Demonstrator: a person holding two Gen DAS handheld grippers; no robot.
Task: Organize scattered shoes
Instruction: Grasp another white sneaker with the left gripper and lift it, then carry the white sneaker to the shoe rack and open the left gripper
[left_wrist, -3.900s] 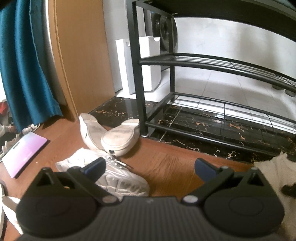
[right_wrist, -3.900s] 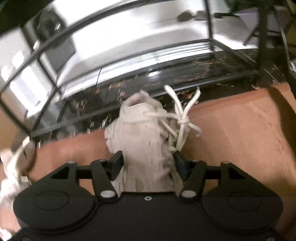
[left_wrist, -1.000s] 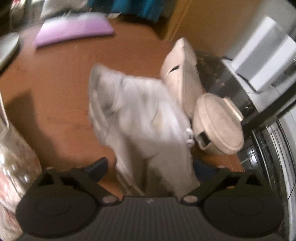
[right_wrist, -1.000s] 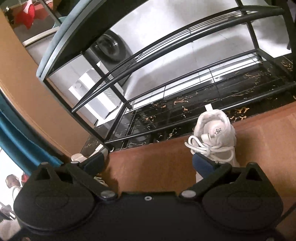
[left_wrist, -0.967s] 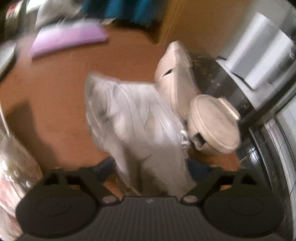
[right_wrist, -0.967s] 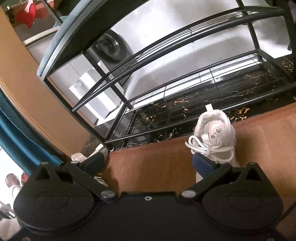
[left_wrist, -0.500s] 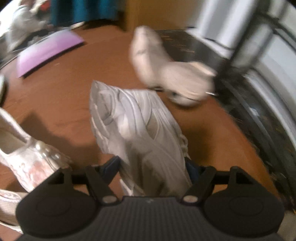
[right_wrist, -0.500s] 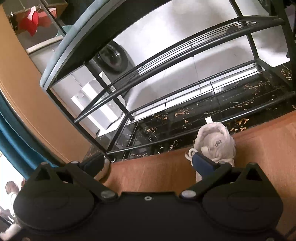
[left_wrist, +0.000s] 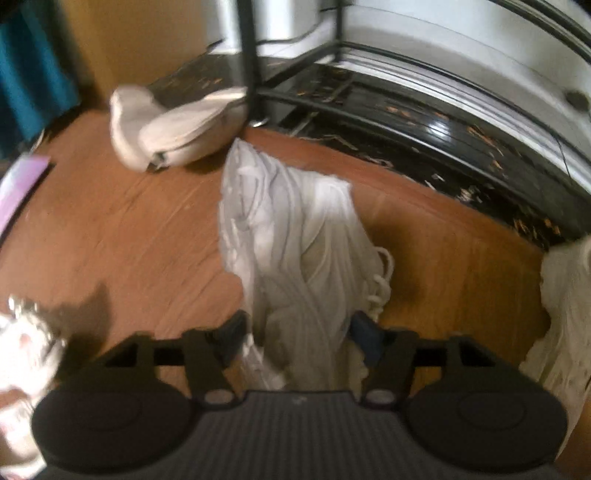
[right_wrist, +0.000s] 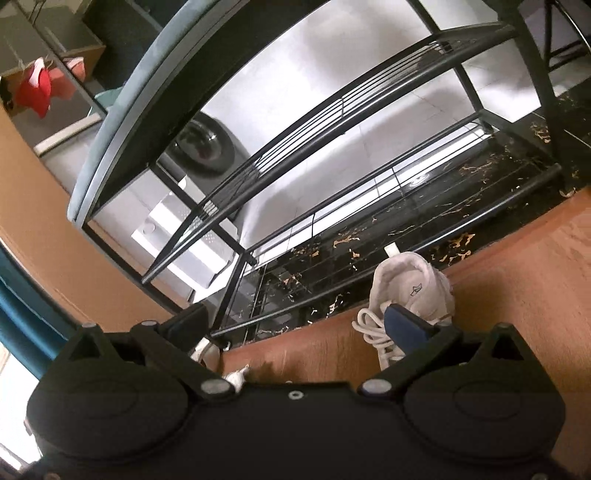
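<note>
The left gripper clamps the rear of a white sneaker, its jaws having just widened around it; the shoe's long axis runs away from the gripper, toe toward the black shoe rack, above the wooden floor. The right gripper stands spread and empty, a second white sneaker on the floor beside its right finger, heel toward the rack.

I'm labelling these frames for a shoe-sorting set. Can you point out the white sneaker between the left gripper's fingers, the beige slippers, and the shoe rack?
white sneaker (left_wrist: 291, 229): left wrist view, on its upper, midway along.
beige slippers (left_wrist: 184, 127): left wrist view, on the sole of the nearer one.
shoe rack (right_wrist: 369, 107): right wrist view, on the middle shelf's bars.
</note>
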